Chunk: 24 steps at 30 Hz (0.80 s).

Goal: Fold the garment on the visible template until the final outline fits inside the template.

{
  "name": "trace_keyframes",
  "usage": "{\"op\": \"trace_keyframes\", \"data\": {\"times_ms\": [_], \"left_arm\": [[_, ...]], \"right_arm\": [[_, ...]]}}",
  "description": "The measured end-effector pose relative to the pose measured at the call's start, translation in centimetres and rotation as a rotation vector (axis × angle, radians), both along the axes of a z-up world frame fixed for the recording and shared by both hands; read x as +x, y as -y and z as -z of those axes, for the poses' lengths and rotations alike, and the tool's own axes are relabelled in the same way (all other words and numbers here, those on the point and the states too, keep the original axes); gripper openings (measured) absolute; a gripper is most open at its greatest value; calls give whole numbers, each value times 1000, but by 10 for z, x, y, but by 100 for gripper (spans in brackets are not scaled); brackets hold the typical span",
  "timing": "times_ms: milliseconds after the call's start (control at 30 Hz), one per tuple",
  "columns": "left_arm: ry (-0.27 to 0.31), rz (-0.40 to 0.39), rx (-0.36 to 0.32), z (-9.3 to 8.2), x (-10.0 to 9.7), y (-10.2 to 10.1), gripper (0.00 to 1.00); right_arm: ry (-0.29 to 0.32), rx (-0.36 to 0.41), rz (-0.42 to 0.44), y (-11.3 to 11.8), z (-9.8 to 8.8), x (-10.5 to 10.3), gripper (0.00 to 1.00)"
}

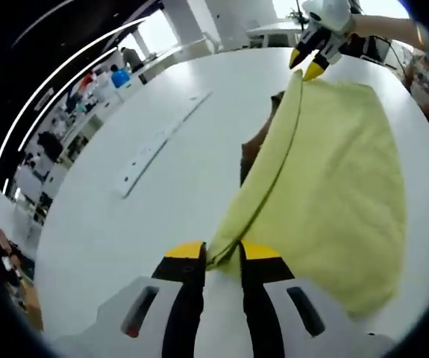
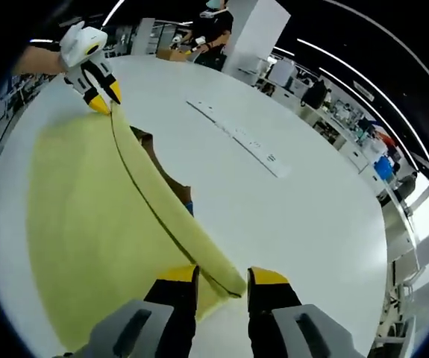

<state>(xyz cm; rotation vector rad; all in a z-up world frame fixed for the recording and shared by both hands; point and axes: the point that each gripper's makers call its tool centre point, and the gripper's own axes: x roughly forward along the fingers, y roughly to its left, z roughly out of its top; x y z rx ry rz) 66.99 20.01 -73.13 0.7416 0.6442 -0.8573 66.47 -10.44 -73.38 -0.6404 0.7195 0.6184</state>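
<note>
A yellow garment [image 1: 333, 186] lies on the white table [image 1: 154, 224], its one long edge raised and stretched between both grippers. My left gripper [image 1: 221, 253] is shut on the near corner of that edge. At the far corner my right gripper [image 1: 308, 66] pinches the cloth. From the other side, my right gripper [image 2: 223, 280] holds the garment [image 2: 87, 216] by its corner, and the left gripper [image 2: 102, 95] grips the far end. Under the lifted edge a brown template [image 1: 255, 145] [image 2: 166, 175] shows, mostly hidden by the cloth.
A long white strip [image 1: 162, 142] [image 2: 240, 134] lies flat on the table beside the garment. A person [image 2: 214, 30] stands beyond the table's far edge. Desks and office clutter surround the table.
</note>
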Motion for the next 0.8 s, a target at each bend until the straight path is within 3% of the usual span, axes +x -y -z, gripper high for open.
{"op": "trace_keyframes", "data": {"times_ms": [100,300,433,667,800], "left_arm": [[10,3,21,1,0,-3,16],[33,-4,59,6,5,-10,12],[22,-44,38,10,10,-16,8],[12,-83,-22,9,11,-18,3],[-3,-107,-53,5,12,-19,2]], "right_arm": [[-8,11,-12,-2,1,-4,26],[2,-27,-7,6,12,-3,20],[20,-25,-2,6,14,-1,17],[29,-28,23,11,15,0,2],[42,25,73,13,5,5,0]]}}
